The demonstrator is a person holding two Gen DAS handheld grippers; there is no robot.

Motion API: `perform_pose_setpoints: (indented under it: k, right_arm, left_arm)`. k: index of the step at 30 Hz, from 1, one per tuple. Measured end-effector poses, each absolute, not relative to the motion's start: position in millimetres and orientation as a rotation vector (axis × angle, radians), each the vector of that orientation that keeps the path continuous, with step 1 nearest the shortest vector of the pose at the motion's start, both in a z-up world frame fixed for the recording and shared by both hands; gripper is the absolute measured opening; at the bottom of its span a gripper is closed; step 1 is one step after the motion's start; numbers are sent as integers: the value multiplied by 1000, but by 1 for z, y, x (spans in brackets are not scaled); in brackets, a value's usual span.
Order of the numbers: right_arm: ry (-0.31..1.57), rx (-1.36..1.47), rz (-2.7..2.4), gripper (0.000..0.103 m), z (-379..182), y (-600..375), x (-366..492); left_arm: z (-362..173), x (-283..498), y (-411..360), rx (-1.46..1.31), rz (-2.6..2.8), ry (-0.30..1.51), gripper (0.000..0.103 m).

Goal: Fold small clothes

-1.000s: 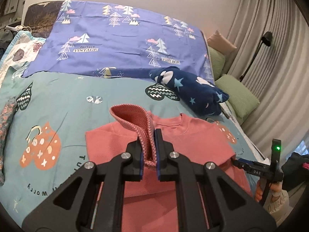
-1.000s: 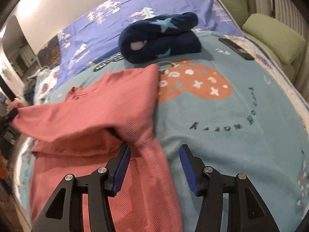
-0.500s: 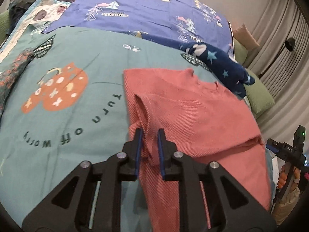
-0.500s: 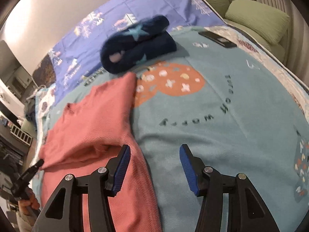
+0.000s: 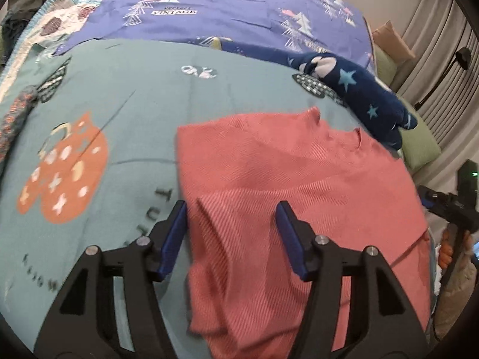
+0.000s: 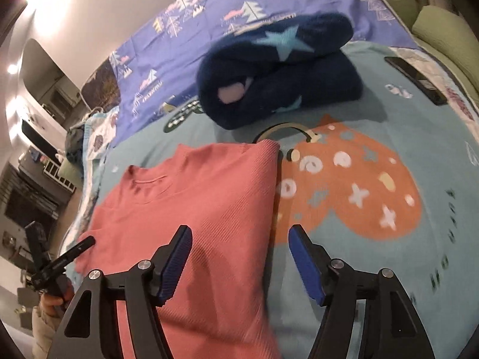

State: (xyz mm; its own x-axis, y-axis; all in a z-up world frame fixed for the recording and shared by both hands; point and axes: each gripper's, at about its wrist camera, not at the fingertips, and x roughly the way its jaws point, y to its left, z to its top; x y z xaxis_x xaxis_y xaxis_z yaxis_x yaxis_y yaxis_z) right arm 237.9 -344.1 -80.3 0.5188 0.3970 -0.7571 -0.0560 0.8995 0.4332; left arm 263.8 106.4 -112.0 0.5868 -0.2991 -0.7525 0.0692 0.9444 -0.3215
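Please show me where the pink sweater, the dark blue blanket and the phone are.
pink sweater (image 6: 203, 197): right wrist view, chest area.
dark blue blanket (image 6: 299, 89): right wrist view, lower fold.
phone (image 6: 414, 79): right wrist view, middle of its dark body.

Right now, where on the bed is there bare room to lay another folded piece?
Bare quilt lies left of the pink top, up to the purple sheet. More lies right of it, over the orange heart. Crowded: behind the top, where the navy bundle and a dark remote sit.
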Motion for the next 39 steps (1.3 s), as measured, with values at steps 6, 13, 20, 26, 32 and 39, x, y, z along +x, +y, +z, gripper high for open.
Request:
perform_pose_setpoints:
  k: [6,13,20,26,32,39]
  right_arm:
    - [985,424,336,68,-93,-347,280]
    - [939,373,399,7,-91,-339,287]
    - [716,307,393,5,-36,-349,263]
    - [884,273,228,5,-82,-360,297]
    - [913,378,231,14,-80,-389,251]
    - [912,269,333,31,-64,-384,135]
  left_arm:
    - [-115,293,117,-366,-263,908,61]
    - [-113,307,108,-336,-334,884,10]
    - [-53,286,92,-240,-371,632,9]
    - [-99,326,83,-96,-256,806,9]
    - [-88,294,119,-198,-186,807,32]
    - [-81,197,137,-259,-268,802,60]
